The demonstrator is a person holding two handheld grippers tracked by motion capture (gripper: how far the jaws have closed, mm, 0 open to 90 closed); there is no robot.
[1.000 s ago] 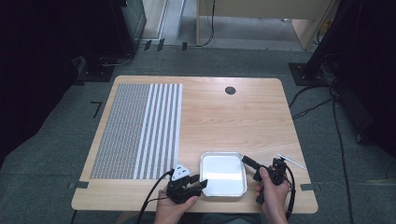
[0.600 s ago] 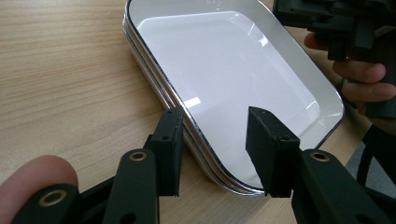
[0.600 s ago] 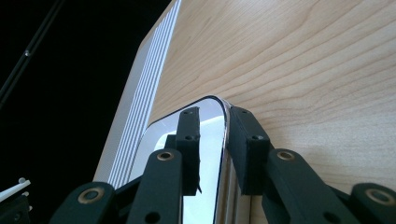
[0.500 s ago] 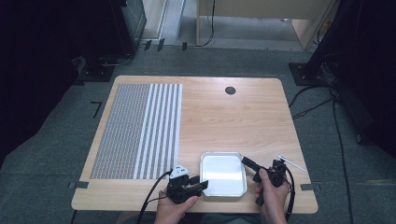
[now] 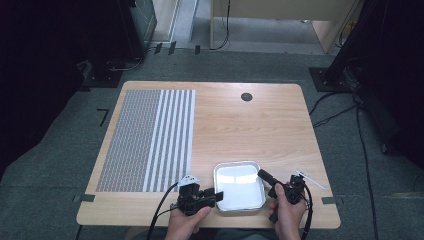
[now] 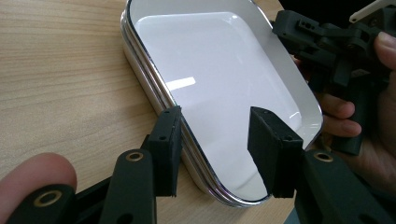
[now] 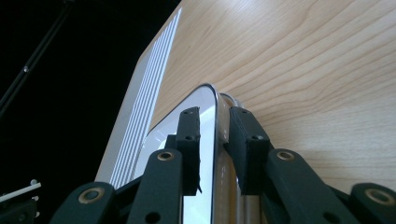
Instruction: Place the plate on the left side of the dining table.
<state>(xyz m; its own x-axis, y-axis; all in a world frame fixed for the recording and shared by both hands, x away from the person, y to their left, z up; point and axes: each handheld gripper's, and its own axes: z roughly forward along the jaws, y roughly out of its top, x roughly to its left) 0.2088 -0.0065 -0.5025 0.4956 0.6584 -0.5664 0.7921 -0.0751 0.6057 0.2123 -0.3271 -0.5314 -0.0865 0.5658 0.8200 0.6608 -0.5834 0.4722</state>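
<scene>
A shallow white tray with a shiny metal rim [image 5: 239,186] lies flat near the table's front edge. My left gripper [image 5: 216,196] is at its left side. In the left gripper view its jaws [image 6: 215,135] stand apart, one outside the rim and one over the white inside [image 6: 210,70], with neither pad touching. My right gripper [image 5: 261,174] is at the tray's right edge. In the right gripper view its jaws [image 7: 214,116] sit close on either side of the rim [image 7: 211,93], pinching it. A hand holds each gripper.
A grey-and-white striped mat [image 5: 150,140] covers the table's left part. A thin white stick [image 5: 310,179] lies to the right of my right hand. A small black round hole [image 5: 246,97] is at the far side. The table's front edge runs just under both hands.
</scene>
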